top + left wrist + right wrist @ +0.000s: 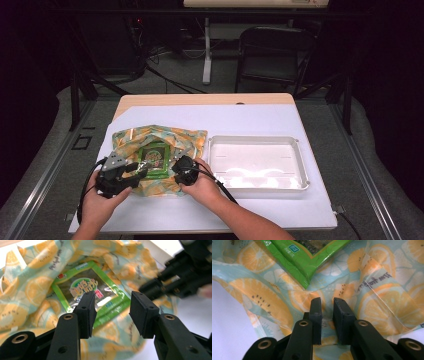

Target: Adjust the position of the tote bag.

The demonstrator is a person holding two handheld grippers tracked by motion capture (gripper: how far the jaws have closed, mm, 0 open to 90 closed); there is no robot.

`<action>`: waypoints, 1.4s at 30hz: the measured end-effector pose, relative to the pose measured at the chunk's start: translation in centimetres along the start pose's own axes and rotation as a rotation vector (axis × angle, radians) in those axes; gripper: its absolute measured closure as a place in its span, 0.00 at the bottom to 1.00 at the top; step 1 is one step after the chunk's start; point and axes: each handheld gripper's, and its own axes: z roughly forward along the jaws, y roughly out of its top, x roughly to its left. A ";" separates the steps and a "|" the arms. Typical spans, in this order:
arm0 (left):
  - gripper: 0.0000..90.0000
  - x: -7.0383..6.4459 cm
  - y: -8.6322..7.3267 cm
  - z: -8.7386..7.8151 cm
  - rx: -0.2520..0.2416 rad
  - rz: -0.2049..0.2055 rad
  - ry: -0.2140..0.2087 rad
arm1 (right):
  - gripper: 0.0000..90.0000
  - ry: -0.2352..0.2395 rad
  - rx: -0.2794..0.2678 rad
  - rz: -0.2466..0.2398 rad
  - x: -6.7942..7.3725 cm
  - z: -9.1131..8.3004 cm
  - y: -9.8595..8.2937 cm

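A plastic bag printed with orange fruit slices (pixel 131 140) lies flat on the white table cover. On it rests a green snack packet (pixel 154 159), also clear in the left gripper view (pixel 87 290). My left gripper (pixel 142 170) is open, its jaws (pixel 112 302) straddling the packet's near edge from just above. My right gripper (pixel 178 165) hovers over the bag (pixel 387 302) just beside the packet's corner (pixel 304 255). Its jaws (pixel 327 305) stand a narrow gap apart, with bag film showing between them. The right gripper (pixel 155 286) also appears across the packet in the left gripper view.
A shallow white tray (pixel 304 165) with nothing in it sits to the right of the bag. The white cover (pixel 250 120) stretches to the table's wooden far edge. A dark folding chair (pixel 272 50) and cables stand on the floor beyond.
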 end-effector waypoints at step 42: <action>0.57 5.2 1.3 5.2 0.040 -0.224 0.073 | 0.77 -0.004 -0.104 0.086 -0.2 0.1 4.0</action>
